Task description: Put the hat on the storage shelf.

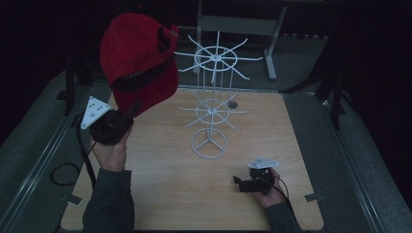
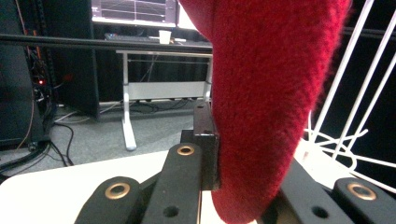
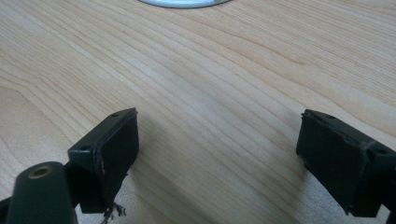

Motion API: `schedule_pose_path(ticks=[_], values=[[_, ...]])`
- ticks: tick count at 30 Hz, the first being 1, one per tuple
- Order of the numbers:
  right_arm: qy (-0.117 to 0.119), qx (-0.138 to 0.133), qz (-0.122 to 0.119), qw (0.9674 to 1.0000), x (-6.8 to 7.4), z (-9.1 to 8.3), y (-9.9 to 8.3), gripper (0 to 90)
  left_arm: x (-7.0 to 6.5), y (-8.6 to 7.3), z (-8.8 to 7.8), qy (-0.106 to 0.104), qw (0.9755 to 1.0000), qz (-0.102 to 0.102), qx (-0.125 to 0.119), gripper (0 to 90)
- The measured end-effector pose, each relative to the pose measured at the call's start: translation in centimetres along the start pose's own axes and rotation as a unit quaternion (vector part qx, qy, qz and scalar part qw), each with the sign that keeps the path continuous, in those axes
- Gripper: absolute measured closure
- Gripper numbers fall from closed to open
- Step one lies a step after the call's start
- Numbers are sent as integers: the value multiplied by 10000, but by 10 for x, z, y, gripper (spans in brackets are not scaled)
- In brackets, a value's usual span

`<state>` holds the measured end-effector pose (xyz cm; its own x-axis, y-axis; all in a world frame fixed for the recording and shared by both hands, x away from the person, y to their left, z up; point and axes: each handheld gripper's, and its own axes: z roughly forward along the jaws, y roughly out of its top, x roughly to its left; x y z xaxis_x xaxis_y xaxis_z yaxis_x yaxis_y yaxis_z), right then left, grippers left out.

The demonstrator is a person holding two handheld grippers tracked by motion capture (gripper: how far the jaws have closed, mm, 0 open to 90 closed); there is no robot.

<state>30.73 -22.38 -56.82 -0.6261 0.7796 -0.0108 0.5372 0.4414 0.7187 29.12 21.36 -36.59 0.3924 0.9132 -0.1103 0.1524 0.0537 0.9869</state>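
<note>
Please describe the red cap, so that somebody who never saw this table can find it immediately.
Start at the wooden table and its white wire rack. Left of the rack, the left gripper holds the red cap up in the air, clamped by its brim. It is the one red, soft thing here.

Wooden table [image 1: 160, 194] bearing white wire rack [image 1: 210, 109]

Both grippers were black. The left gripper [image 1: 127, 114] carried a grey three-cornered plate and trailed a black cable; brass-coloured rivets dotted its linkage. The right gripper [image 1: 238, 180] bore a similar plate. The sleeves [image 1: 109, 201] were grey-green.
</note>
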Motion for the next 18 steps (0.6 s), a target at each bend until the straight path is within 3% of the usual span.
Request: schedule_pose_path(ticks=[13, 18], values=[[0, 0, 0, 10000, 0, 0, 0, 129, -8, -10, 4, -159, 9994, 286, 96, 856], [0, 0, 0, 10000, 0, 0, 0, 129, -8, -12, 4, -121, 9992, 329, 175, 857]])
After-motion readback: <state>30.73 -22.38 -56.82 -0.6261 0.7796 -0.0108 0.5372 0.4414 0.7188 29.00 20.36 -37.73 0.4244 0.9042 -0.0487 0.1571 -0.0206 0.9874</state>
